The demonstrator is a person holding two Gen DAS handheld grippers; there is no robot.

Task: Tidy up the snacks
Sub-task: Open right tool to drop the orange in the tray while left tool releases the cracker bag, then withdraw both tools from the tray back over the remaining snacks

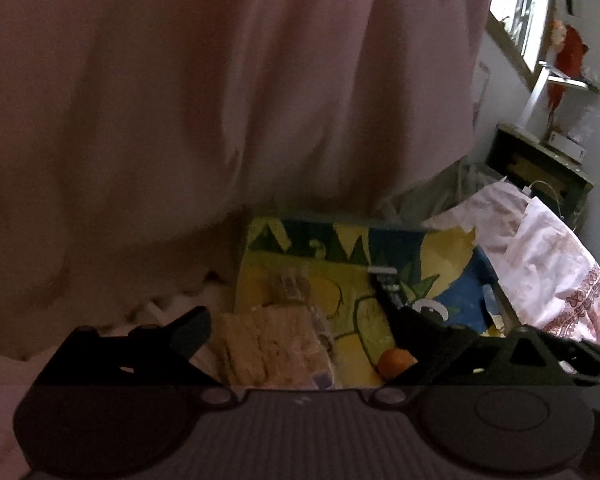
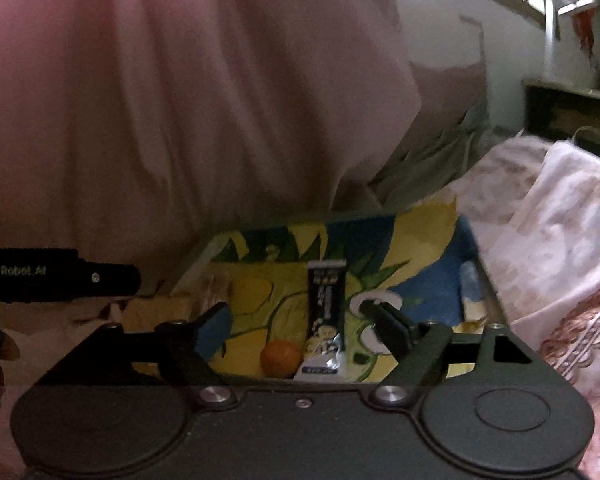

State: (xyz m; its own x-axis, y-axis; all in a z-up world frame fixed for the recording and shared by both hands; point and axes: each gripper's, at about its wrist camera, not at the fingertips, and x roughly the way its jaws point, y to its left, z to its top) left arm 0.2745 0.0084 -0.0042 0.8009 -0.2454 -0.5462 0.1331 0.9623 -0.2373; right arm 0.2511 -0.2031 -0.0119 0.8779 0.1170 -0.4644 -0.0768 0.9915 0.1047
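Observation:
A tray (image 1: 456,280) painted yellow, blue and green lies ahead in both views. On it are pale cracker packets (image 1: 272,344), a small orange fruit (image 1: 396,362) and a black snack bar (image 1: 388,286). My left gripper (image 1: 296,322) is open, its fingers wide on either side of the cracker packets without touching them. My right gripper (image 2: 296,316) is also open. The snack bar (image 2: 326,312) and the orange fruit (image 2: 280,358) lie between its fingers, clear of both pads. One black finger of the left gripper (image 2: 100,280) shows at the left of the right wrist view.
Pink fabric (image 1: 220,100) fills the upper part of both views, right behind the tray (image 2: 432,280). A white cloth with a pink pattern (image 1: 548,264) is heaped against the tray's right side. A dark cabinet (image 1: 540,168) and a window (image 1: 520,8) stand at the far right.

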